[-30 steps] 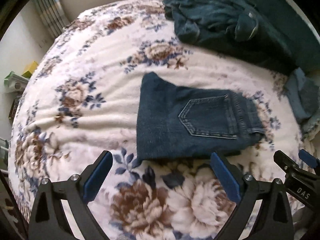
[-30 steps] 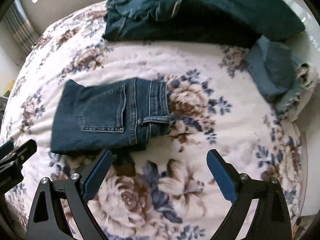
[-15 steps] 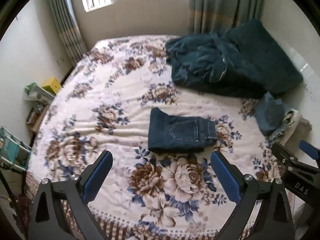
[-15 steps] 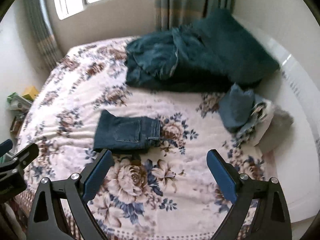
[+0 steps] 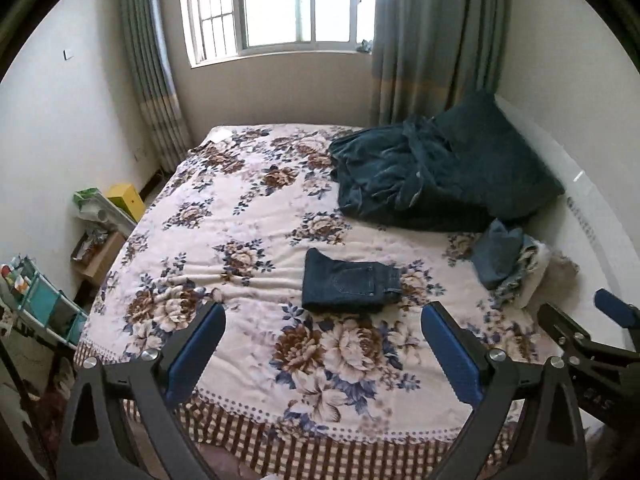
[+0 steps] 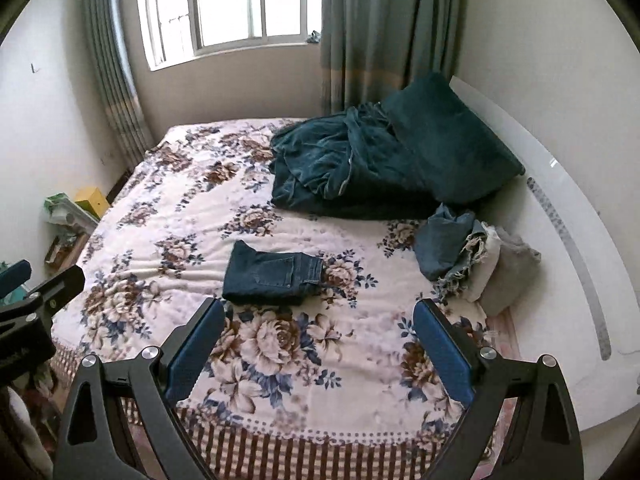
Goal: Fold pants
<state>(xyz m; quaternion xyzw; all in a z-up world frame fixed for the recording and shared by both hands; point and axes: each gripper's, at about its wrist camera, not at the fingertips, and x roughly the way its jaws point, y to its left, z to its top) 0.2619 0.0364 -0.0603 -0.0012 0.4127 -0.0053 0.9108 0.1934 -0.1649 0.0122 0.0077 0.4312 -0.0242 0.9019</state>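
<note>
Your folded pants (image 5: 349, 287) lie flat mid-bed (image 5: 240, 216); both tongs, left (image 5: 322, 350) and right (image 6: 316, 344), hang released and empty. Folding looks finished; next, fetch another garment.

Dark blue denim pants (image 5: 349, 286), cream bedspread (image 5: 248, 240) with brown-and-blue flowers, teal blanket (image 5: 400, 184), grey-green curtains (image 5: 432, 40)

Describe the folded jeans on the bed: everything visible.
The folded jeans are dark blue denim, folded into a compact, roughly rectangular bundle lying flat on the floral bedspread, near the middle of the bed. A back pocket with lighter stitching faces up; the waistband end with a belt loop points toward the headboard side, and the far left corner flares a little. Nothing touches them but the bedspread; both grippers are open and well clear.
</note>
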